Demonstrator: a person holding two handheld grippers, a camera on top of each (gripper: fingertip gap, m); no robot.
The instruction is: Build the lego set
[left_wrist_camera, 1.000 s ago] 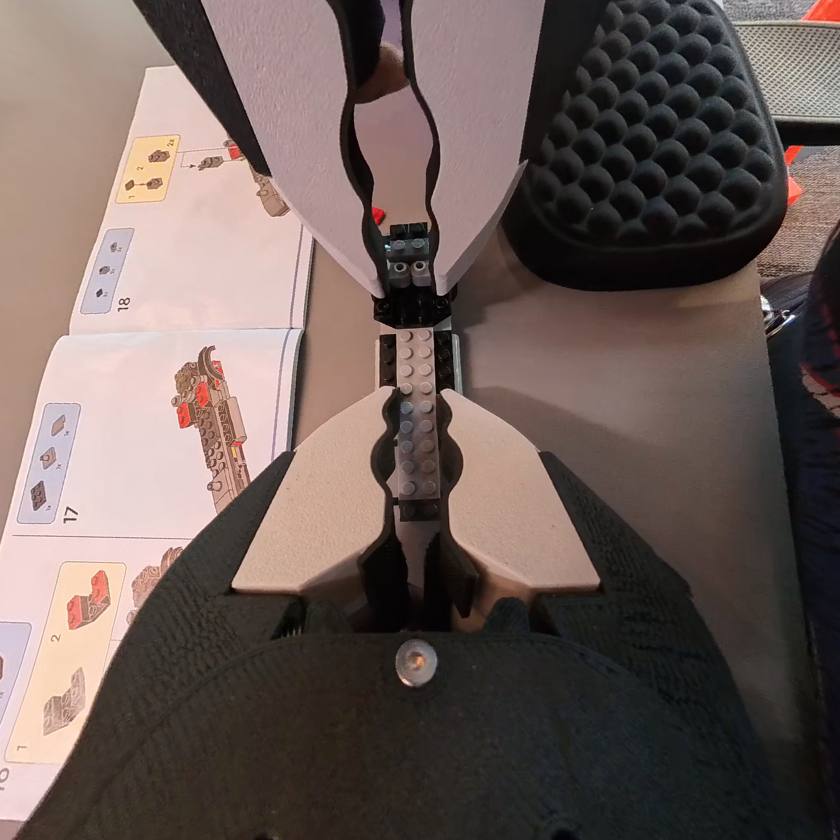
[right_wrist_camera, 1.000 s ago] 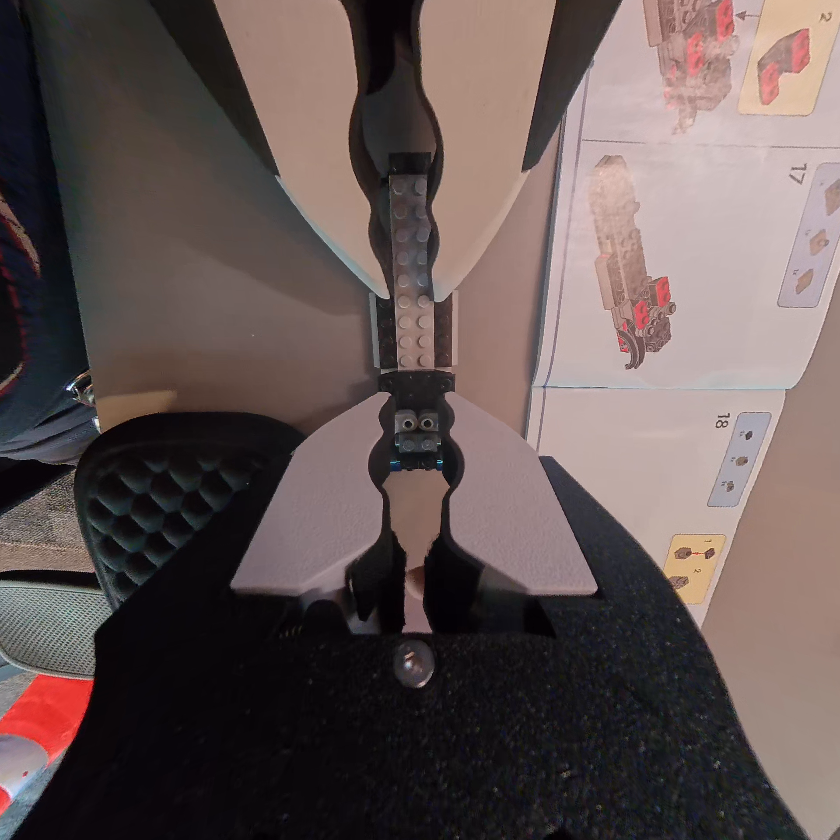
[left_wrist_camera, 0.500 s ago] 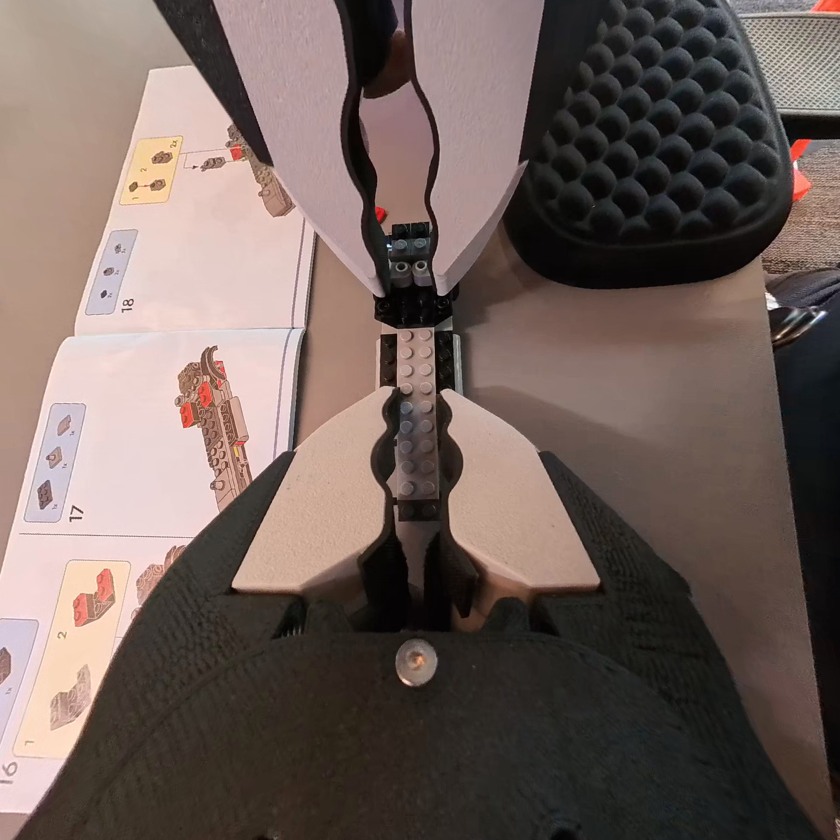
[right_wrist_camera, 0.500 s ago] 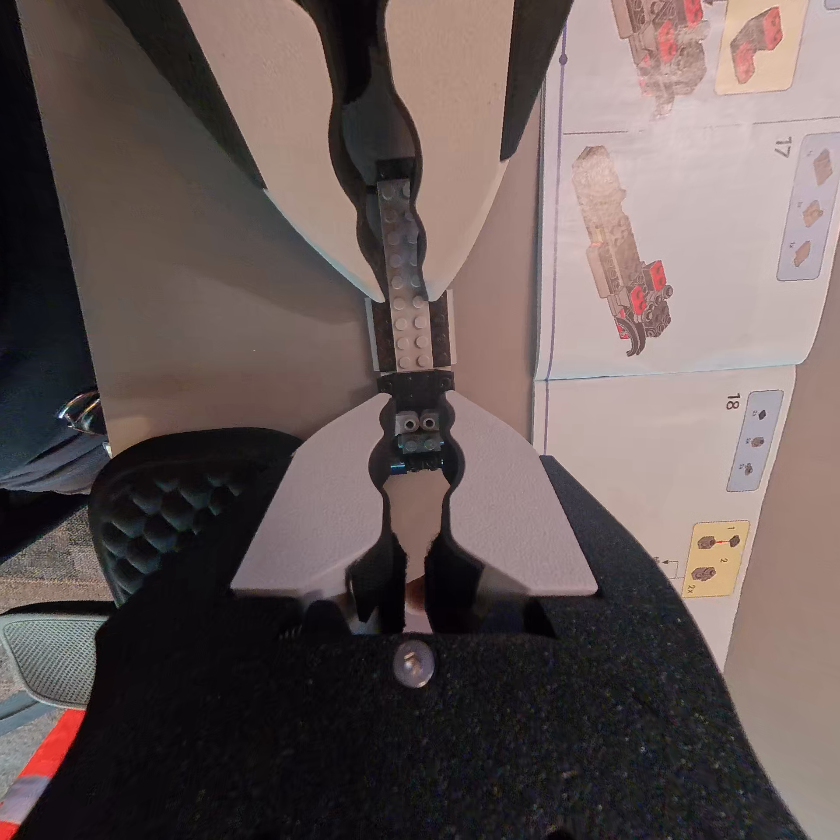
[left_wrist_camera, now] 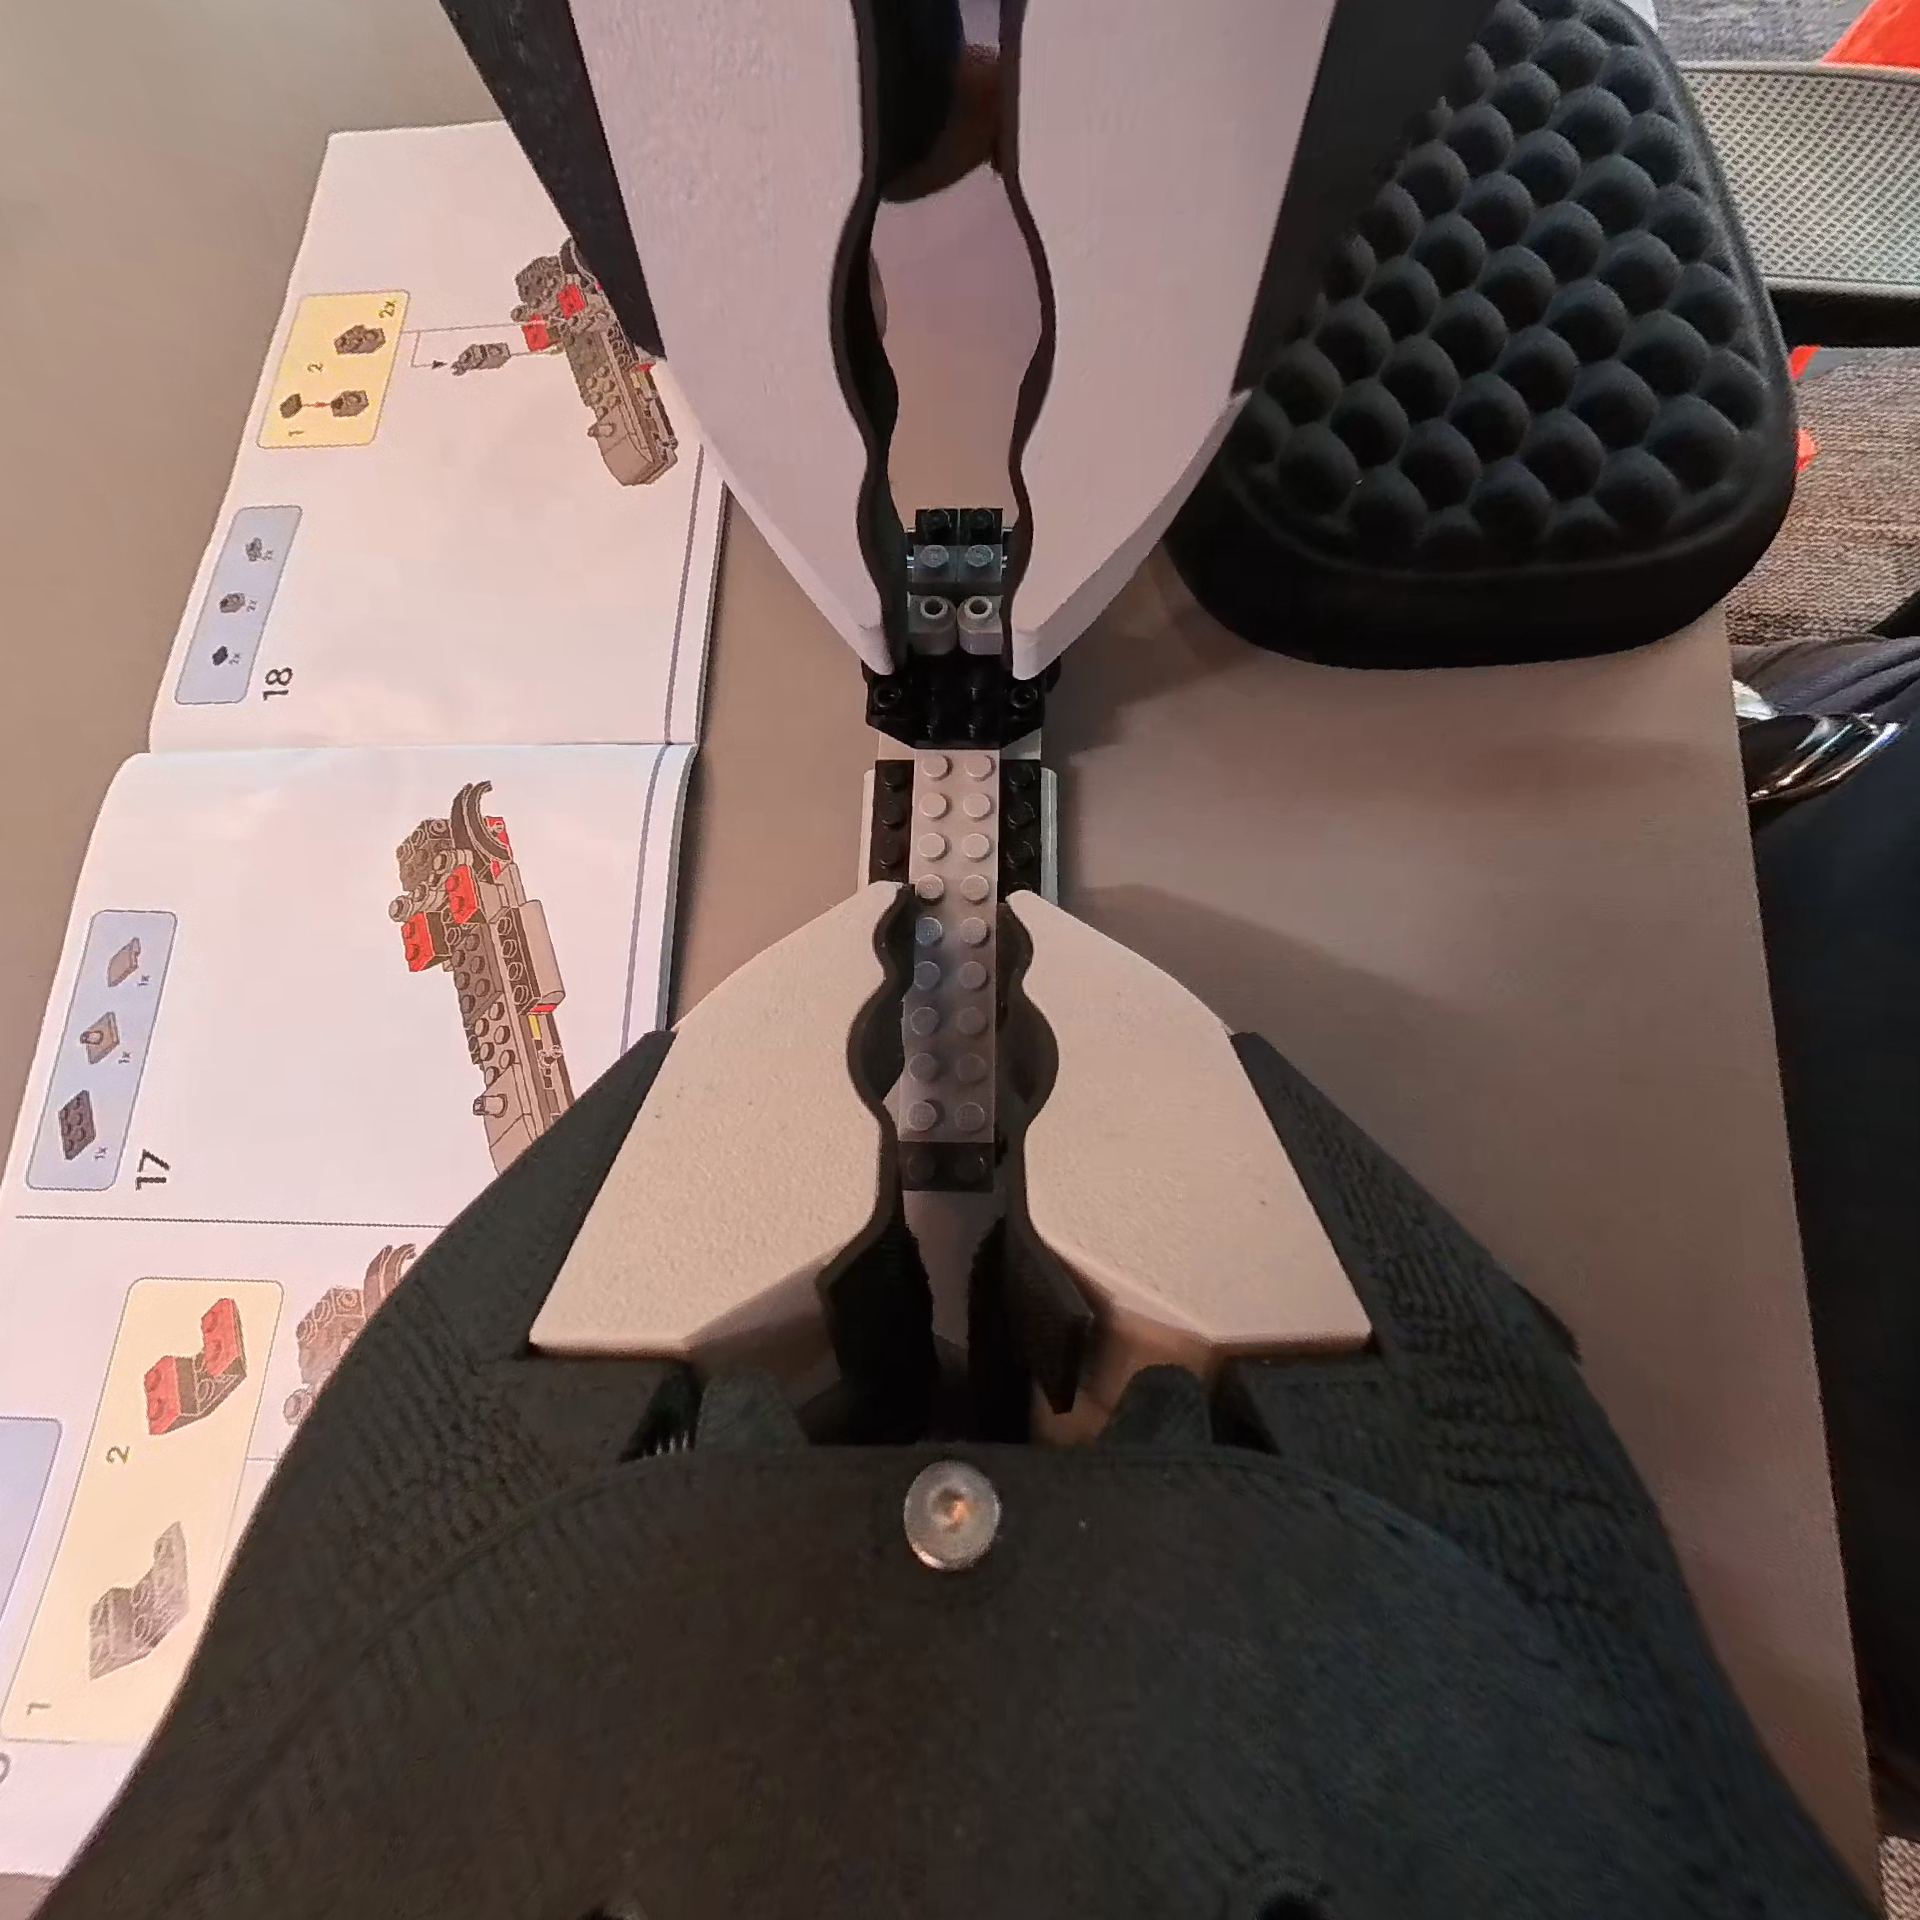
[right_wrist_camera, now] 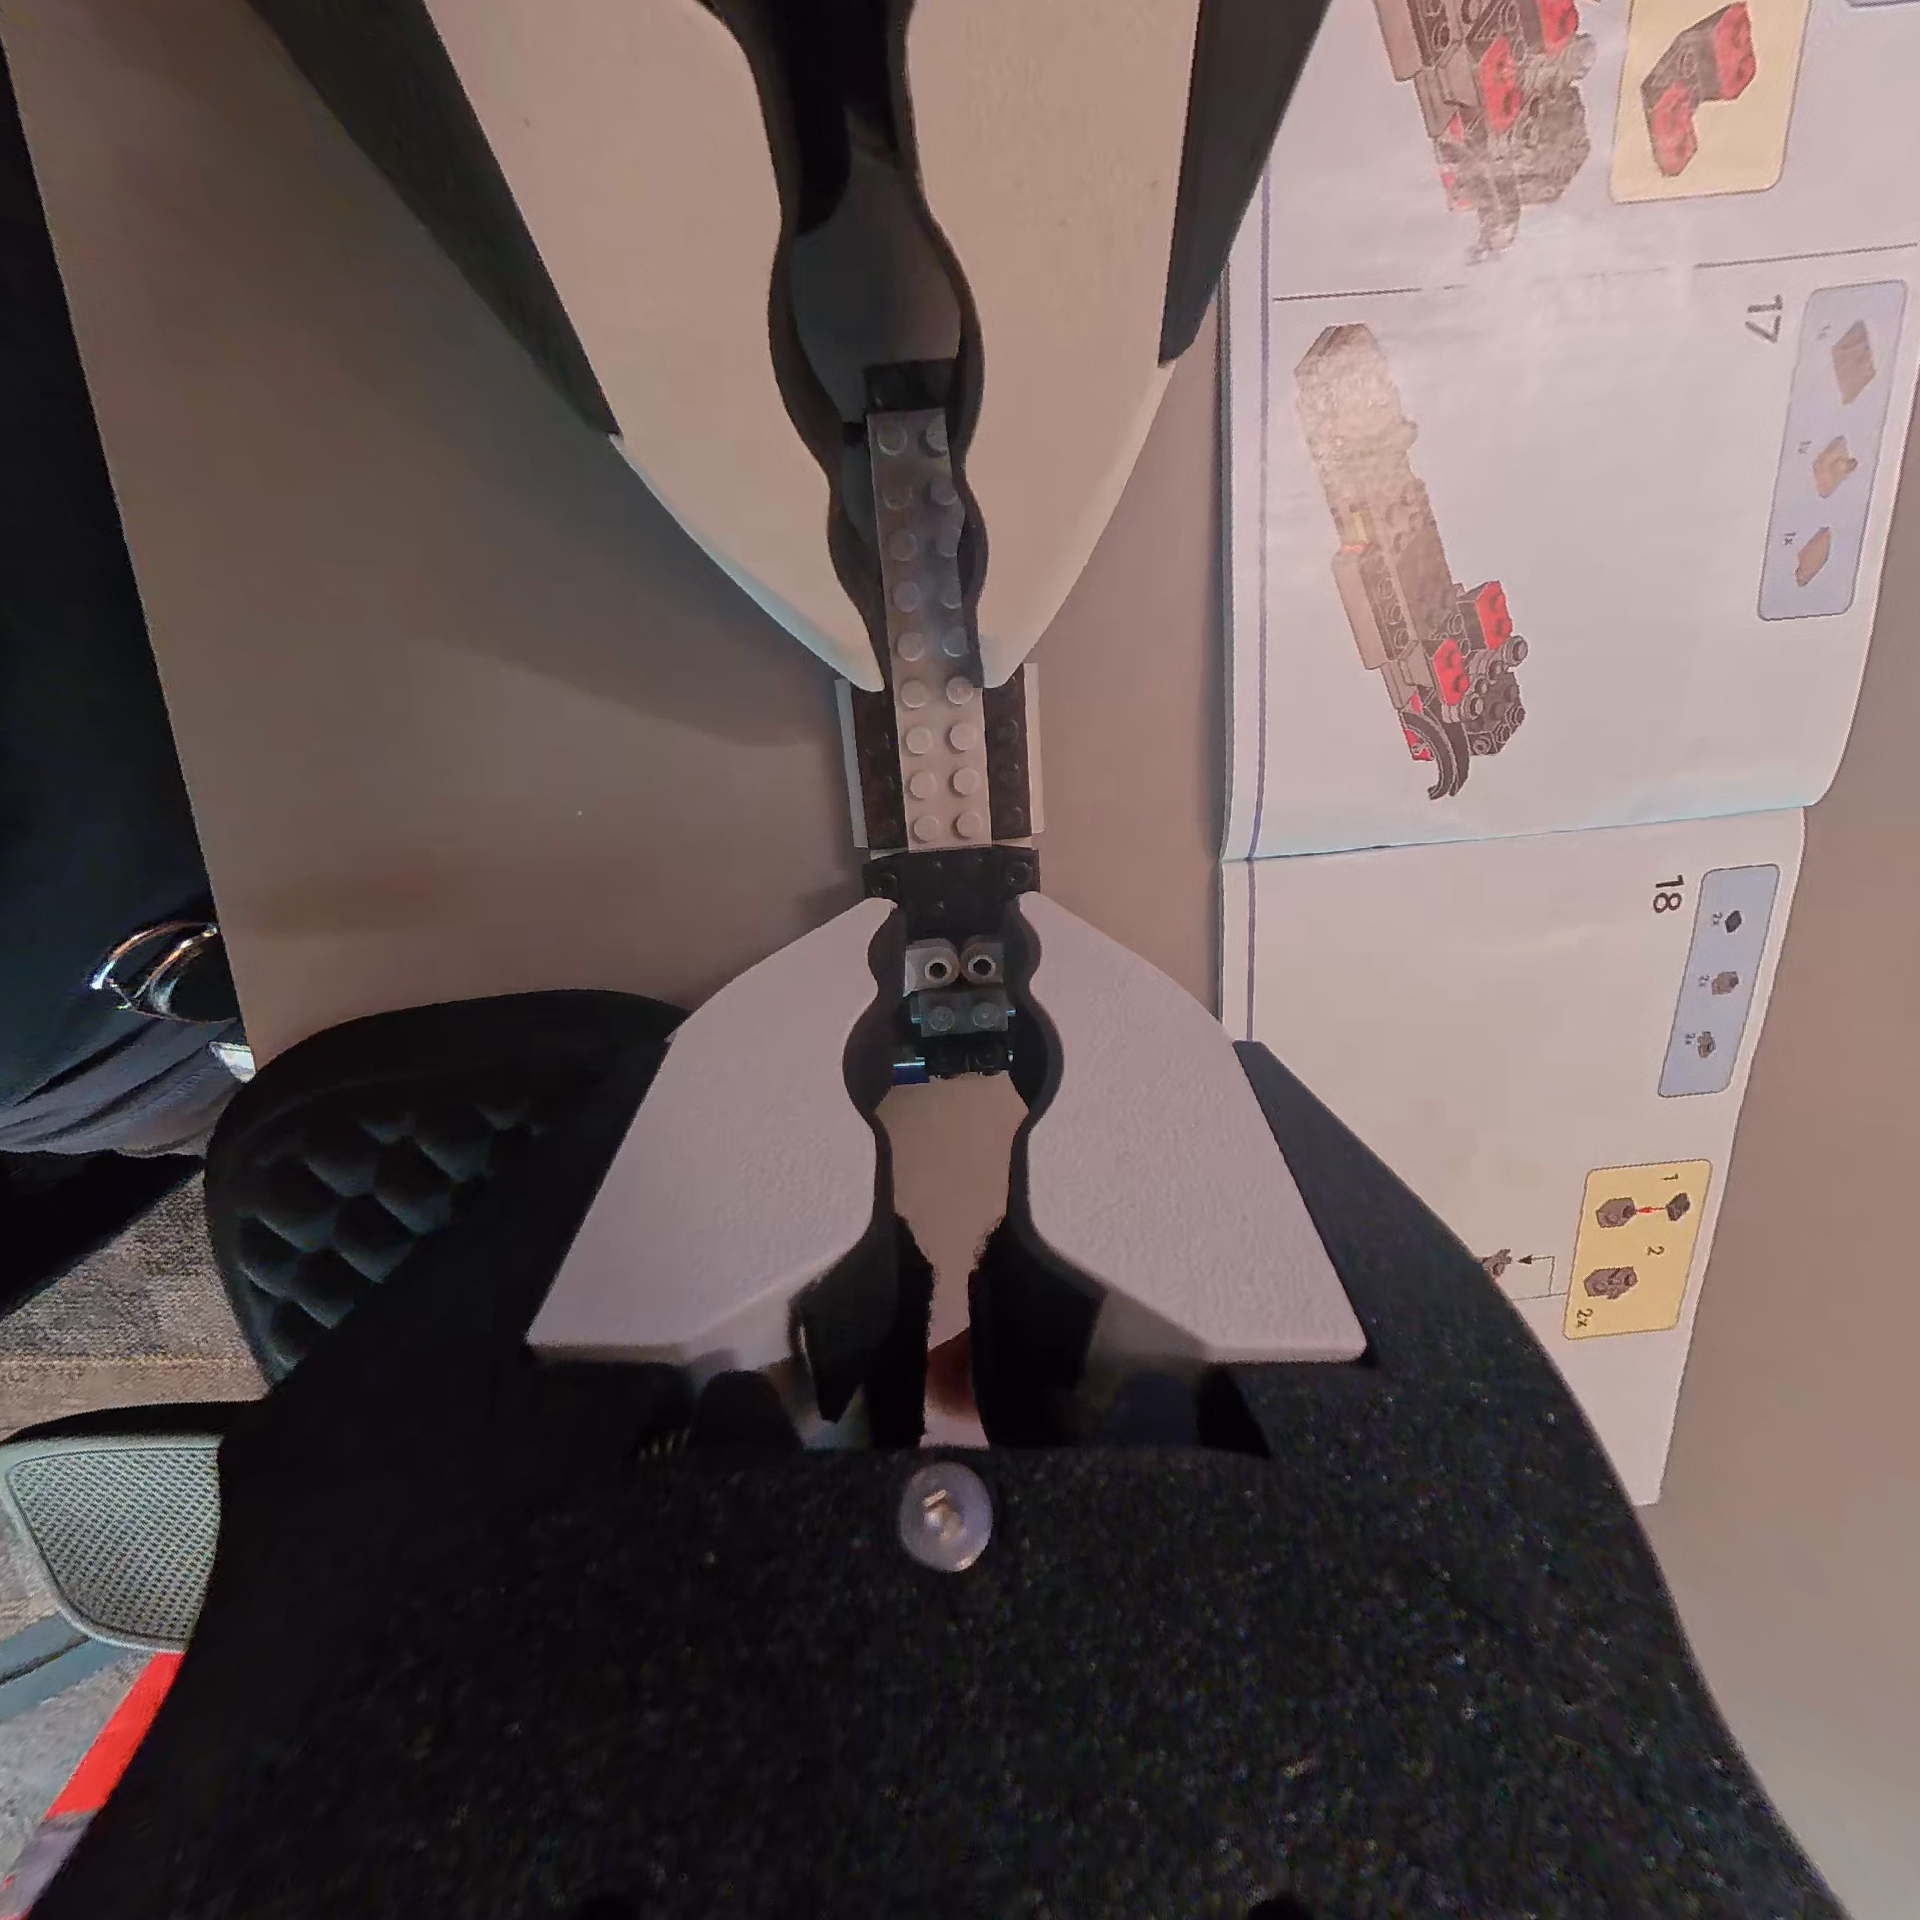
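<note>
An open instruction booklet (left_wrist_camera: 416, 831) is laid flat on the grey tabletop (left_wrist_camera: 1403, 935) at the left of the left wrist view; in the right wrist view the same booklet (right_wrist_camera: 1507, 727) is seen at the right. Its visible pages carry build-step diagrams of a grey, black and red model.

The lego assembly (left_wrist_camera: 951, 935) is held in the centre, just beside the booklet's edge, between the two claws, which face each other tip to tip. The assembly consists of a long grey studded plate on black plates, with a black cross-piece and a small grey-and-black stack at one end.

The left claw (left_wrist_camera: 954, 914) is pressed together on the long plate end of the assembly (right_wrist_camera: 935, 665), with both fingers touching its sides. The right claw (right_wrist_camera: 948, 909) is closed on the short stacked end, pinching the small grey and black bricks just behind the cross-piece.

A black dimpled pad (left_wrist_camera: 1507, 364) is located at the tabletop's far right corner in the left wrist view. Dark clothing of a person (left_wrist_camera: 1839, 1143) is visible beyond the right tabletop edge.
</note>
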